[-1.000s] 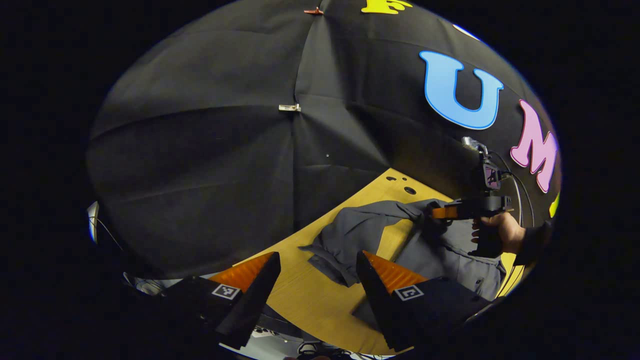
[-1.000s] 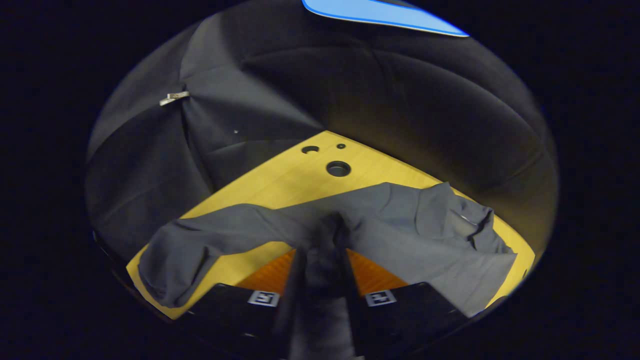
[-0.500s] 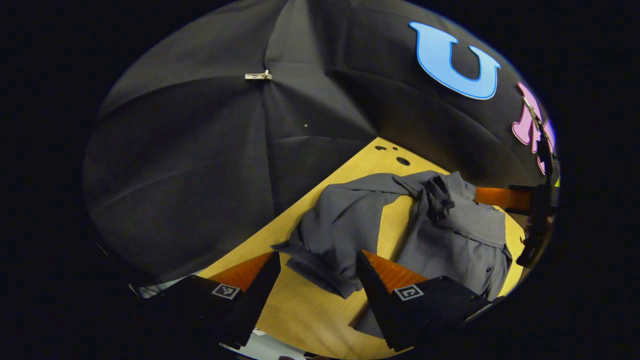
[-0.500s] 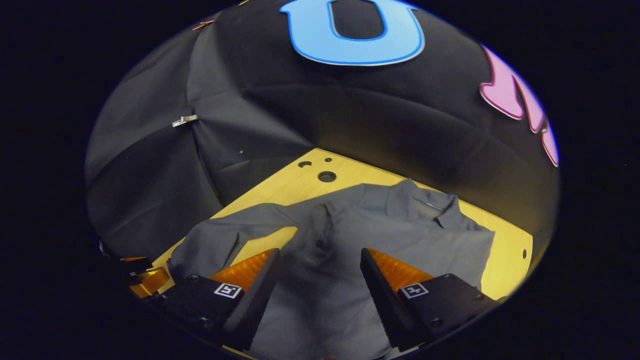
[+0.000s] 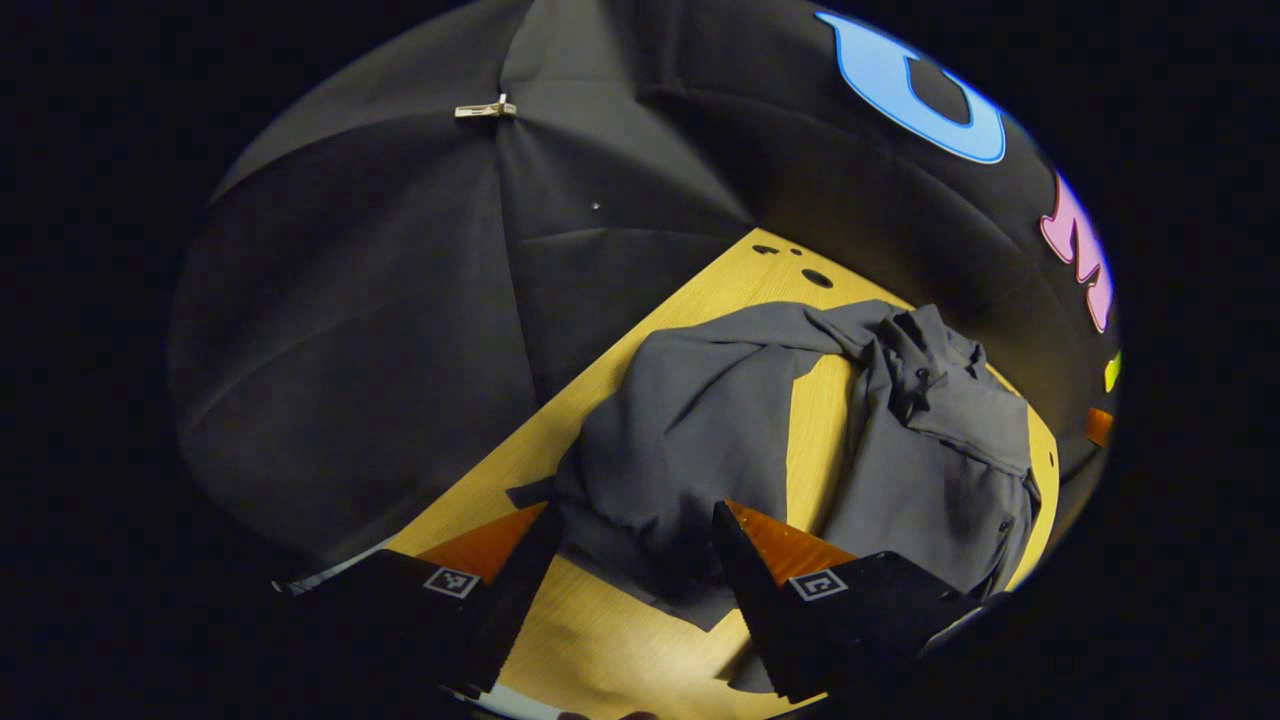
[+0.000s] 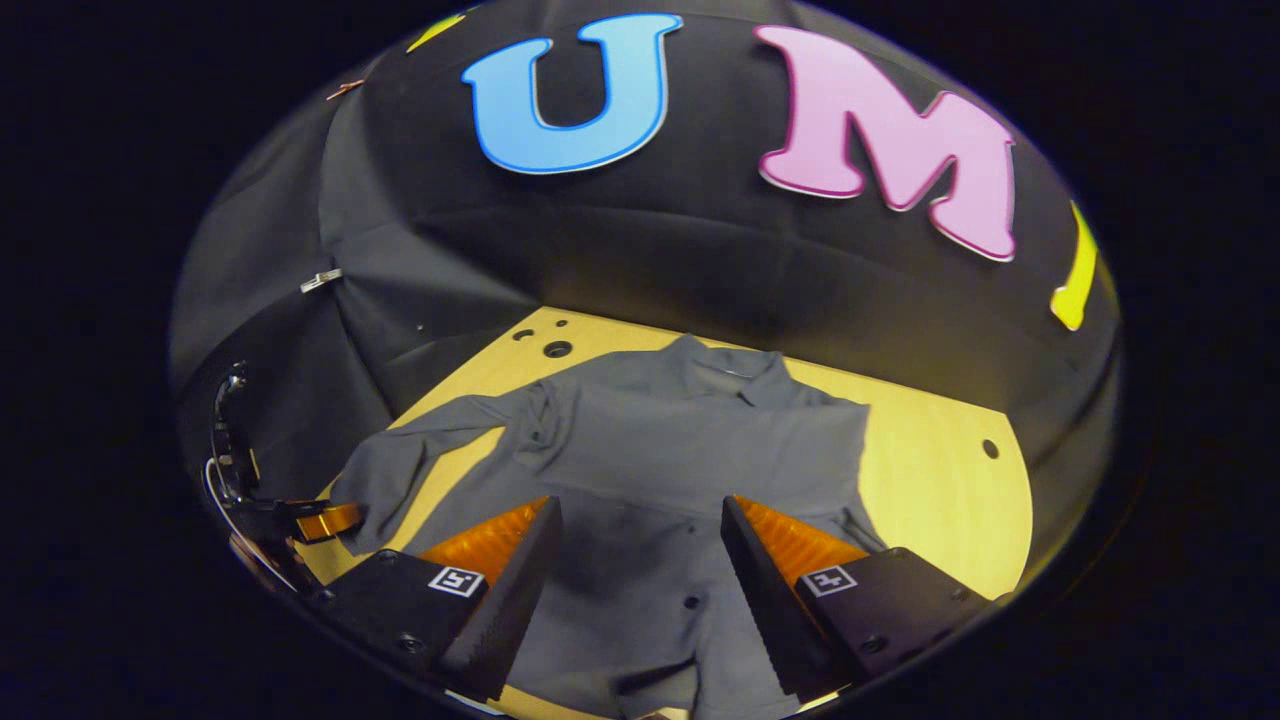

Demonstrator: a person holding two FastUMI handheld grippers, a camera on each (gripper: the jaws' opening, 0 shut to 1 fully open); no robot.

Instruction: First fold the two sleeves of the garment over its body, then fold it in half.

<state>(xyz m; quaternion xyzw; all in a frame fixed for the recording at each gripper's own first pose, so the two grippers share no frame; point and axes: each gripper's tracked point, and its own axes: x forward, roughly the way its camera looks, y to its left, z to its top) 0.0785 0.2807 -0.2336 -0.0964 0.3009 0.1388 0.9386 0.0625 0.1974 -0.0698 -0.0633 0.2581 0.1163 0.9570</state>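
Grey collared shirt lies on the yellow wooden tabletop, collar toward the booth wall at 12 o'clock in the right gripper view, button front facing up w/ small dark buttons visible near the lower hem. One sleeve runs out toward 9 o'clock, lying on the table beside the body — not folded over it; a bunched knot of cloth sits at that shoulder. Right gripper hangs above the lower shirt front, jaws wide apart, nothing between them; cloth seen through the gap only. Left gripper in the left gripper view: jaws also spread, the sleeve's cuff end lies in the gap between the fingers — can't tell if the fingers touch the fabric, no grip. From this view the sleeve arcs up toward 12 o'clock to the crumpled shoulder/collar area, w/ a strip of bare table between sleeve and shirt body at approx 1 o'clock. Three round holes in the tabletop at the far corner. Metal clip on the wall cloth at 11 o'clock. Left gripper also visible at 8 o'clock in the right gripper view, just beside the sleeve end.
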